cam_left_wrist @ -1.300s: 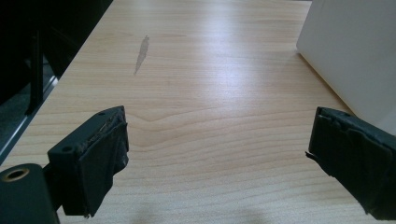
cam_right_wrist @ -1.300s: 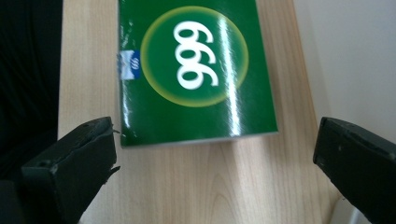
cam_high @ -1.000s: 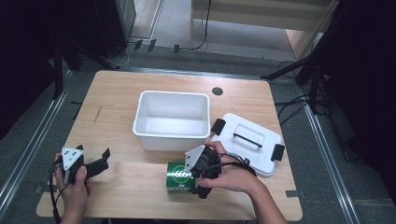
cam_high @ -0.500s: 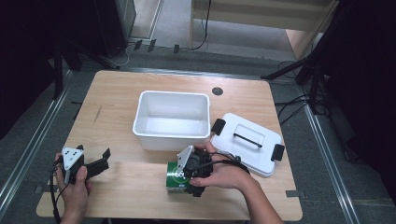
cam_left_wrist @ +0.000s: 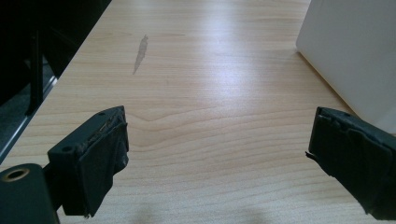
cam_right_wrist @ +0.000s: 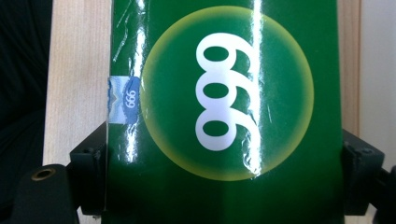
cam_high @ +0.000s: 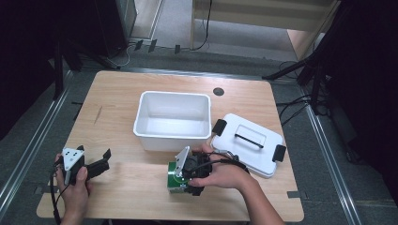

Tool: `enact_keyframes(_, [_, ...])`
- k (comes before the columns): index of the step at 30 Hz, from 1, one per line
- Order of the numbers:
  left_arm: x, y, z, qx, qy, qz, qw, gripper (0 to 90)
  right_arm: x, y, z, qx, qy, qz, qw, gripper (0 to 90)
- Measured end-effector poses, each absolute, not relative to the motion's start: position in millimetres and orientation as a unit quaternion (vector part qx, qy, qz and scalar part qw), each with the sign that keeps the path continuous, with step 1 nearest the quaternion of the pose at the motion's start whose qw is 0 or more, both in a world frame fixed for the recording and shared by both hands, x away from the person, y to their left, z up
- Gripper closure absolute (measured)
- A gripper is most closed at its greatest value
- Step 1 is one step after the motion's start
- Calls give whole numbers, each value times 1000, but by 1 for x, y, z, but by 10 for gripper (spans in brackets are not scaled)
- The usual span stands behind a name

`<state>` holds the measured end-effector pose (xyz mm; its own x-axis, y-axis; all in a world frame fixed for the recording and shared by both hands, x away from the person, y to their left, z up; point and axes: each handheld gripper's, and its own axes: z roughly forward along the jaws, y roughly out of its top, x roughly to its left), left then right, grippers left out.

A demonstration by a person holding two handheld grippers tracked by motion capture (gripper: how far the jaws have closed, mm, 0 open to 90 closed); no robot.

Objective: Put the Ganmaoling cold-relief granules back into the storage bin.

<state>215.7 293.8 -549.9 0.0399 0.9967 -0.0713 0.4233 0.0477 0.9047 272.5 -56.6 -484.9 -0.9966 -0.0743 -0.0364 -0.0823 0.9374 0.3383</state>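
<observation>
The right hand reaches in from the lower right, forearm angled across the table edge, and points the right gripper leftward at the green box lying just before the white bin. Its jaws have just been closing and sit against the box's two sides. The left hand rests at the near left corner, its left gripper wide open over bare wood.
</observation>
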Motion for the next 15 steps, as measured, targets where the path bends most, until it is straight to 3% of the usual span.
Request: enact_keyframes(15, [216,295,-550,594,598,350,409,55,274,-62,-453,-52,982,181,11,159])
